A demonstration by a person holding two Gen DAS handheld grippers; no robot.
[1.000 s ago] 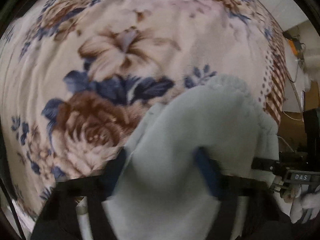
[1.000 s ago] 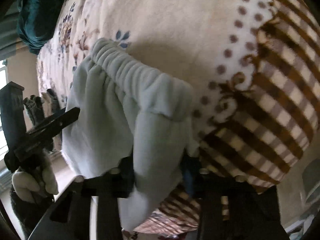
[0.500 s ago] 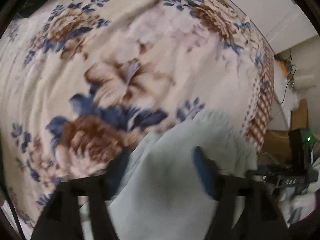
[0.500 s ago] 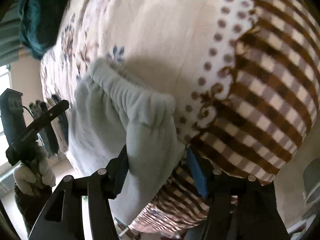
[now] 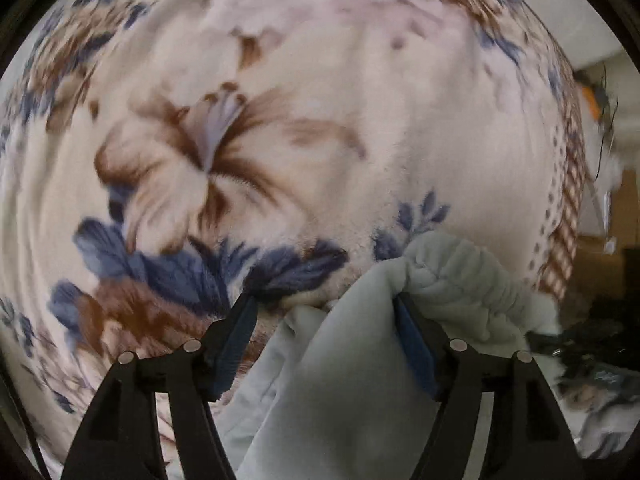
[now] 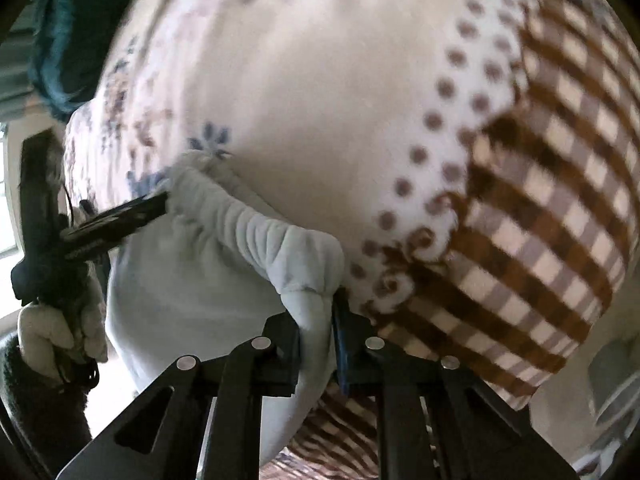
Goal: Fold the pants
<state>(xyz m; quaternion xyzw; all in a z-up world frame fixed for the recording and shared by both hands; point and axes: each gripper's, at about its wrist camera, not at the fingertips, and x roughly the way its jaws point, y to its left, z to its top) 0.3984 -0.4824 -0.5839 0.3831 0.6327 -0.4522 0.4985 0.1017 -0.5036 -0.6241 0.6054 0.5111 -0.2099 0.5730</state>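
Note:
The light blue-grey fleece pants (image 5: 360, 392) hang over the edge of a bed, their gathered waistband (image 5: 464, 280) resting on the blanket. My left gripper (image 5: 322, 320) stands open close above the blanket; a loose fold of the pants lies between its fingers, against the right pad only. In the right wrist view the waistband (image 6: 256, 228) runs from that gripper's black finger (image 6: 132, 212) down to my right gripper (image 6: 316, 316). The right jaws are closing and pinch a narrow fold at the waistband's end.
A plush blanket with brown and blue flowers (image 5: 280, 120) covers the bed, and its brown checked border (image 6: 540, 208) falls over the edge. A dark teal cloth (image 6: 64, 40) lies at the far end. A gloved hand (image 6: 44, 336) holds the left gripper.
The left jaws spread wider and let the cloth slacken. The right jaws opened, then closed on a thinner fold of the waistband. Both grippers sank toward the blanket.

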